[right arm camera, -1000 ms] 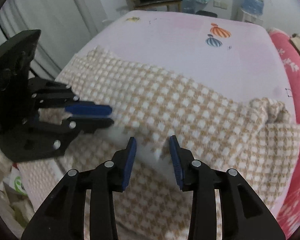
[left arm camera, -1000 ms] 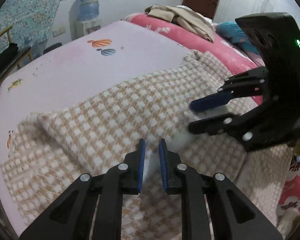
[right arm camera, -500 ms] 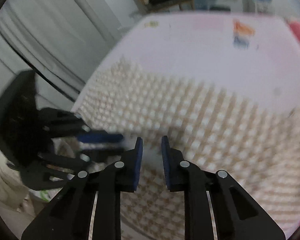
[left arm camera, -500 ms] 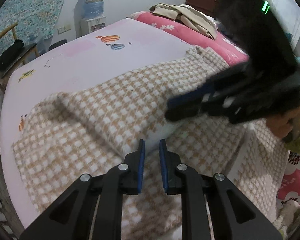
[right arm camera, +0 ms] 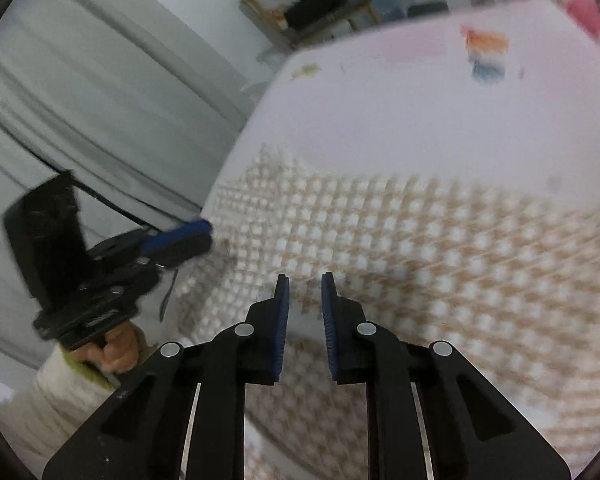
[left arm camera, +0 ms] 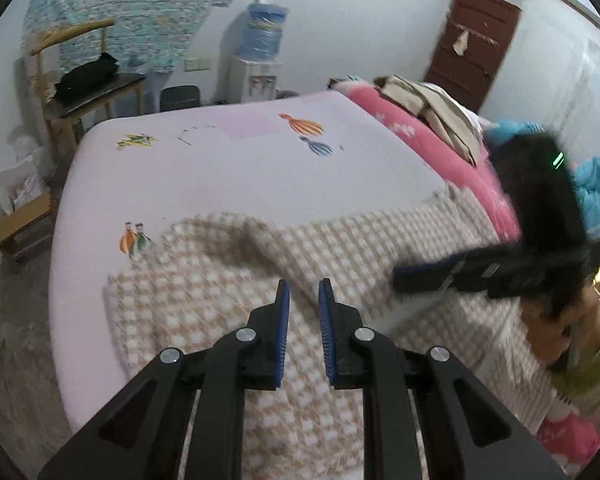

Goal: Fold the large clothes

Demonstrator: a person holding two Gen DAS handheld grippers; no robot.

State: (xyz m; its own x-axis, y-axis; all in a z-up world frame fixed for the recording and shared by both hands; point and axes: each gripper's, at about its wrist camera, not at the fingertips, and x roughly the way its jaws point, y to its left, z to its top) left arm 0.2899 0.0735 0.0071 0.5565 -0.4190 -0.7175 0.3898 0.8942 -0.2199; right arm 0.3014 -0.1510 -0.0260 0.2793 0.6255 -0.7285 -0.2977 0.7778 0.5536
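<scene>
A large beige-and-white checked garment (left arm camera: 228,280) lies folded on the near part of the pink bed (left arm camera: 240,184); it also fills the right wrist view (right arm camera: 440,248). My left gripper (left arm camera: 302,292) hovers above its near edge, jaws a narrow gap apart with nothing between them. My right gripper (right arm camera: 304,288) is also above the cloth, jaws a narrow gap apart and empty. Each gripper shows blurred in the other's view, the right one (left arm camera: 432,278) and the left one (right arm camera: 184,236), both with jaws close together.
A pile of beige clothes (left arm camera: 432,108) lies on a pink quilt (left arm camera: 440,160) at the bed's far right. A wooden chair (left arm camera: 80,80) and a water dispenser (left arm camera: 260,52) stand beyond the bed. Grey curtains (right arm camera: 80,100) hang at the left.
Both grippers have pulled back and risen from the garment's folded edge. The right gripper closed from a wider gap one second ago. The garment lies where it was left.
</scene>
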